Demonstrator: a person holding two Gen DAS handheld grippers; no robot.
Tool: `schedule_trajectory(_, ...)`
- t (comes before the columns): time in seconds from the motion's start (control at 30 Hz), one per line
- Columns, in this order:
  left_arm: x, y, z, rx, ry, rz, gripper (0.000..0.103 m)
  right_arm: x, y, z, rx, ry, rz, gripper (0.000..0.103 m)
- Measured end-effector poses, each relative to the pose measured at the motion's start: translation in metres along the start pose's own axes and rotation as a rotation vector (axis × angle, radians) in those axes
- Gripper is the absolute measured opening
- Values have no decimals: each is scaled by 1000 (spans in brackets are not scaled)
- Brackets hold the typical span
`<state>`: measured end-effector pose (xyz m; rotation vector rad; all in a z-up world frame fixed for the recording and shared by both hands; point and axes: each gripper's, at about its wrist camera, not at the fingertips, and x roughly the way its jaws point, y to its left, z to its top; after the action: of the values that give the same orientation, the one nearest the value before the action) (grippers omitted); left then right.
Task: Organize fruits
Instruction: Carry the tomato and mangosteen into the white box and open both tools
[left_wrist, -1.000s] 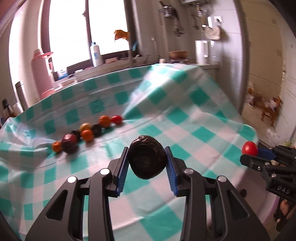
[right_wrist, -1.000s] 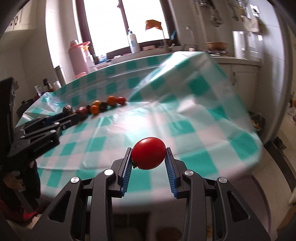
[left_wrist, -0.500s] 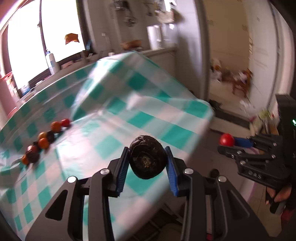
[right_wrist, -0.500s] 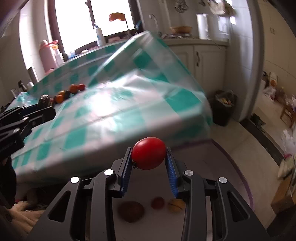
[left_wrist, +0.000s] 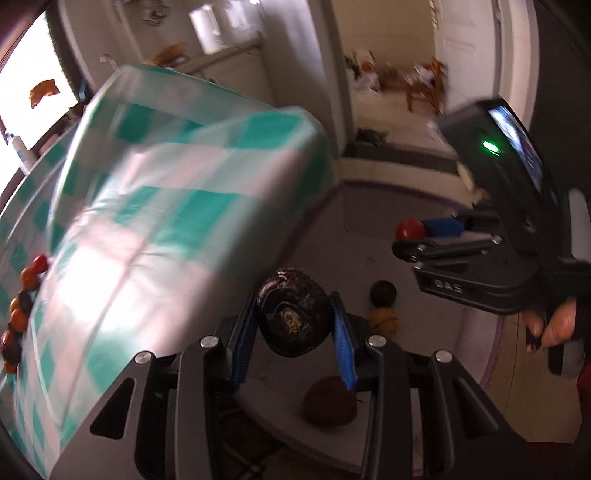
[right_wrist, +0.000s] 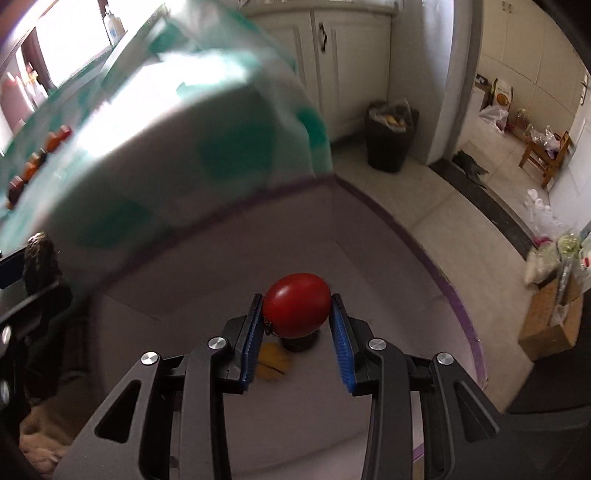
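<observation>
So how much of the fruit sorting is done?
Partly done. A few fruits already lie on the low grey surface beside the table. In hand now: the left gripper holds a dark fruit, the right gripper a tomato. Left: a row of small fruits on the tablecloth.

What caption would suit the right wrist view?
Right gripper holds a red tomato above a low grey surface.

A table under a green-and-white checked cloth (left_wrist: 177, 206) carries a row of small fruits (left_wrist: 20, 314) at its far left, while the low grey round surface (right_wrist: 369, 266) beside it holds a brown fruit (left_wrist: 328, 404), a yellow one (left_wrist: 382, 320) and a dark one (left_wrist: 383, 292).
</observation>
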<state>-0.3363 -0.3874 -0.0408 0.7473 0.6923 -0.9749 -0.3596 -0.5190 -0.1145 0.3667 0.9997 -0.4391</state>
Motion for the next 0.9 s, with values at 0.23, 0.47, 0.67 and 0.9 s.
schedule_trajectory(0.23, 45, -26, -4, 89, 93, -16, 39, 37, -4, 6, -44, 91, -71, 36)
schedule_trajectory(0.47, 64, -35, -10, 131, 126, -14, 39, 61, -15, 2, -28, 155, -115, 36)
schedule_trajectory(0.67, 63, -37, -11, 142, 113, -24, 56, 58, -21, -4, -6, 157, -108, 38)
schedule_trajectory(0.9, 41, -29, -12, 142, 30, -18, 79, 22, -32, 0, 57, 57, -73, 55)
